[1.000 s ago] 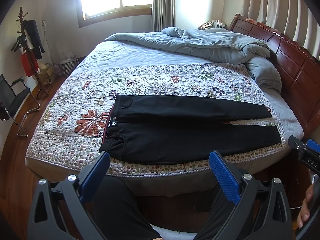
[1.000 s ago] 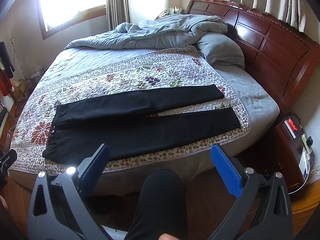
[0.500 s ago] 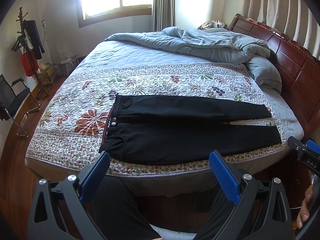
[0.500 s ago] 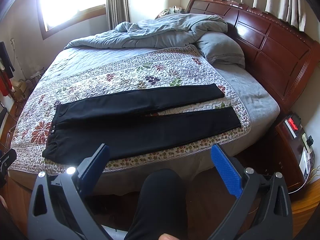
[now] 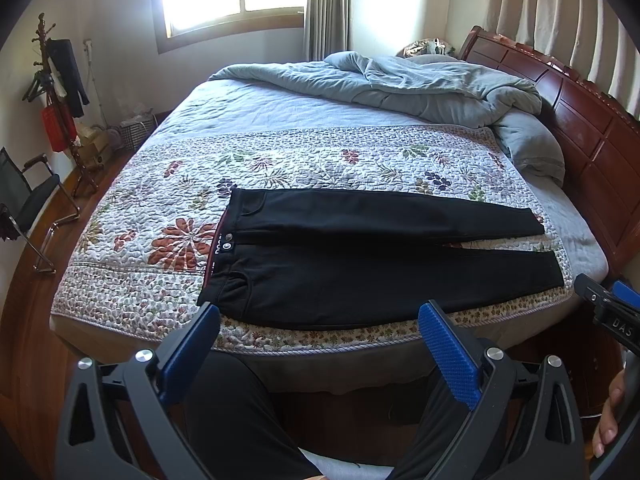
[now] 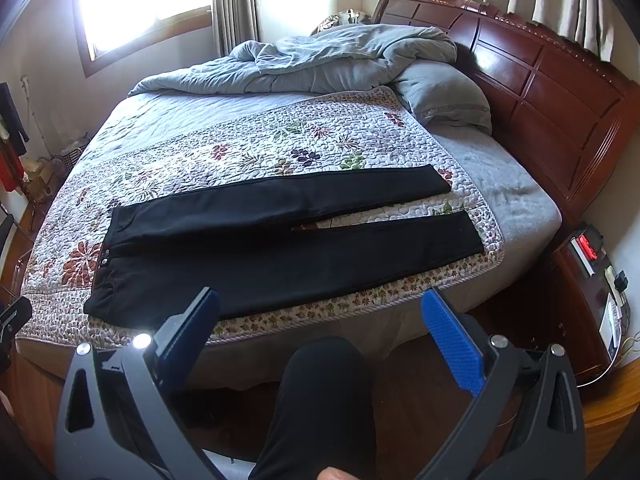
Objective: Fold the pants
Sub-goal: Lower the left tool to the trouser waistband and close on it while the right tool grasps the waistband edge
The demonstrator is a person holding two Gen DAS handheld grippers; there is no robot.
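Observation:
Black pants (image 5: pixel 360 264) lie flat on the floral quilt (image 5: pixel 300 164), waistband to the left, both legs spread apart toward the right; they also show in the right wrist view (image 6: pixel 272 240). My left gripper (image 5: pixel 320 340) is open and empty, held back from the bed's near edge, just below the waist end. My right gripper (image 6: pixel 320 336) is open and empty, also short of the bed edge, below the pants' near leg. The right gripper also shows at the right edge of the left wrist view (image 5: pixel 612 312).
A crumpled grey duvet (image 5: pixel 420 84) and pillow (image 6: pixel 444 96) lie at the far side by the wooden headboard (image 6: pixel 552 92). A nightstand (image 6: pixel 588 300) stands at the right. A chair (image 5: pixel 24 204) and coat rack (image 5: pixel 60 100) stand at the left. The person's legs (image 6: pixel 320 400) are below the grippers.

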